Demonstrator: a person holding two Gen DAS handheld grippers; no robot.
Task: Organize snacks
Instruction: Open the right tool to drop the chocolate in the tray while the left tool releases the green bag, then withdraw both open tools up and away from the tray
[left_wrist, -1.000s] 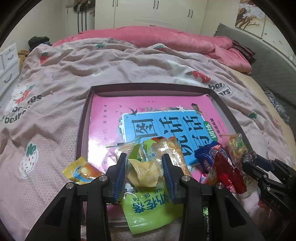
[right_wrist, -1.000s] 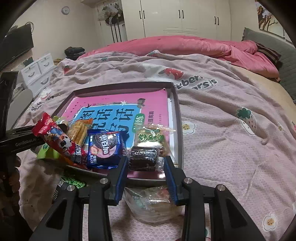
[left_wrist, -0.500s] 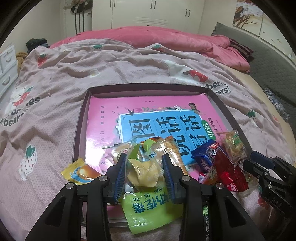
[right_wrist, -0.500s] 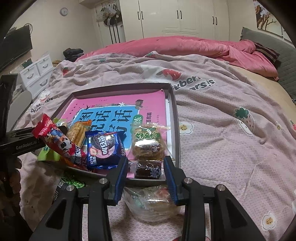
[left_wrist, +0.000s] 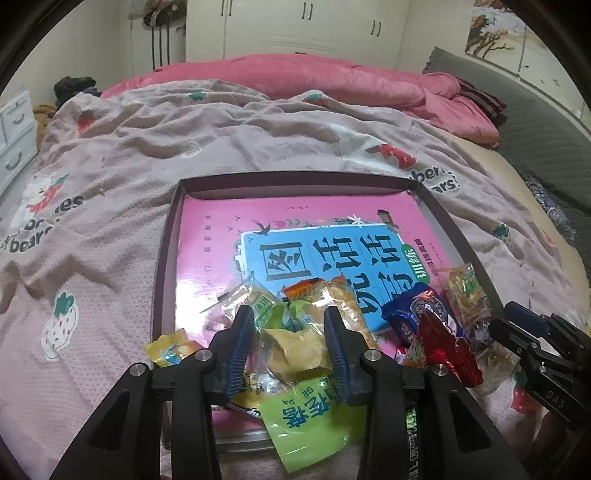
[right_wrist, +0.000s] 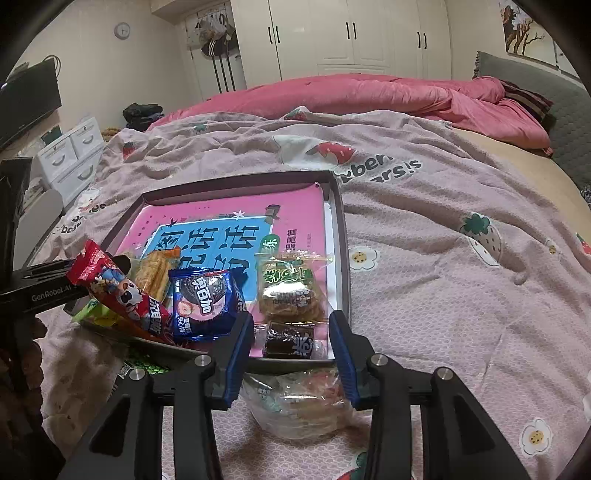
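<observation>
A shallow dark-rimmed tray (left_wrist: 168, 236) lay on a bed under a pale pink strawberry-print bedspread (left_wrist: 110, 177), with a glossy pink and blue book (left_wrist: 295, 240) flat inside it. The snacks were heaped at the tray's near edge.

The left gripper (left_wrist: 290, 345) pointed down at that heap. Its jaws were opening, and a crumpled clear packet with a yellow pastry (left_wrist: 295, 350) sat between the blue pads; whether the pads were touching the wrapper I could not tell. Below it a lime-green pouch (left_wrist: 314, 424) with upside-down print hung over the tray's rim, and a small yellow packet (left_wrist: 170, 349) lay on the rim to the left. A long orange-topped cracker pack (left_wrist: 343, 295) lay just behind the jaws.

The right gripper (right_wrist: 291, 350) was opening too. A dark brown wrapped bar (right_wrist: 291, 341) lay on the tray floor in the gap, apart from both pads. Beyond it sat a clear green-labelled cookie pack (right_wrist: 290, 291), a blue cream-cookie pack (right_wrist: 205, 302) and a red stick pack (right_wrist: 118, 291) with a cartoon cow. A clear bag of snacks (right_wrist: 299, 402) rested on the bedspread beneath the right jaws, outside the tray.
</observation>
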